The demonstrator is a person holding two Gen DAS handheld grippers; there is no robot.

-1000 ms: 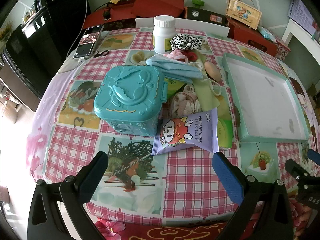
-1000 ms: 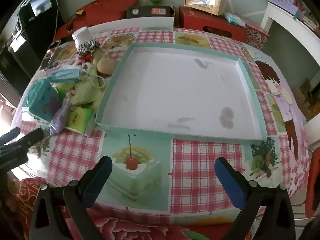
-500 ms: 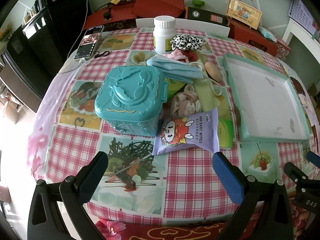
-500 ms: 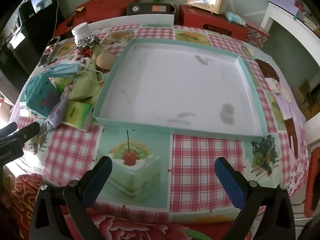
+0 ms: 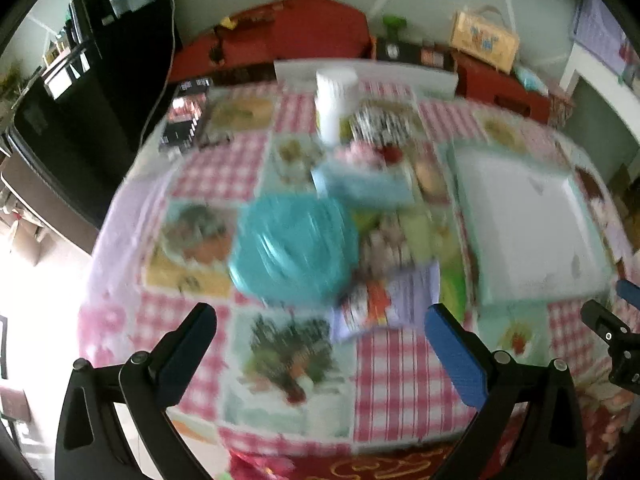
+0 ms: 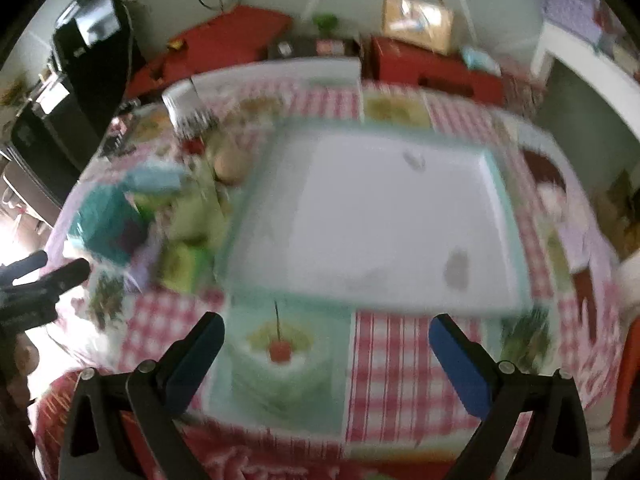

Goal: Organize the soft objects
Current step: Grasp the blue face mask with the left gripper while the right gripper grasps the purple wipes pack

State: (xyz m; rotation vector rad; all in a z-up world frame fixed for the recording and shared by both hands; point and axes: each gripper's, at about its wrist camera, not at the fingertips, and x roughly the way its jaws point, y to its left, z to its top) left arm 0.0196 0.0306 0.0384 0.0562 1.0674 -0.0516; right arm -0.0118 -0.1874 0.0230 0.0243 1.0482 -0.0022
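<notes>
Both views are motion-blurred. A heap of soft things lies mid-table: a purple baby wipes pack (image 5: 390, 298), a light blue face mask (image 5: 360, 184), green cloth (image 5: 420, 232) and a black-and-white scrunchie (image 5: 380, 122). A teal plastic case (image 5: 294, 248) stands left of the heap. The shallow teal-rimmed tray (image 6: 372, 220) (image 5: 520, 220) sits to the right, with nothing in it. My left gripper (image 5: 320, 322) hangs open above the near table edge, short of the wipes. My right gripper (image 6: 326, 332) is open too, in front of the tray, holding nothing.
A white bottle (image 5: 334, 100) stands at the back of the heap, a phone (image 5: 186, 114) at the far left. Red cabinets (image 5: 288, 36) and a black appliance (image 5: 80, 92) line the wall behind. The checked tablecloth (image 5: 400, 376) is bare near me.
Both grippers have pulled back and risen from the table, so everything looks smaller and farther. Their fingers stay wide apart. Nothing on the table has moved.
</notes>
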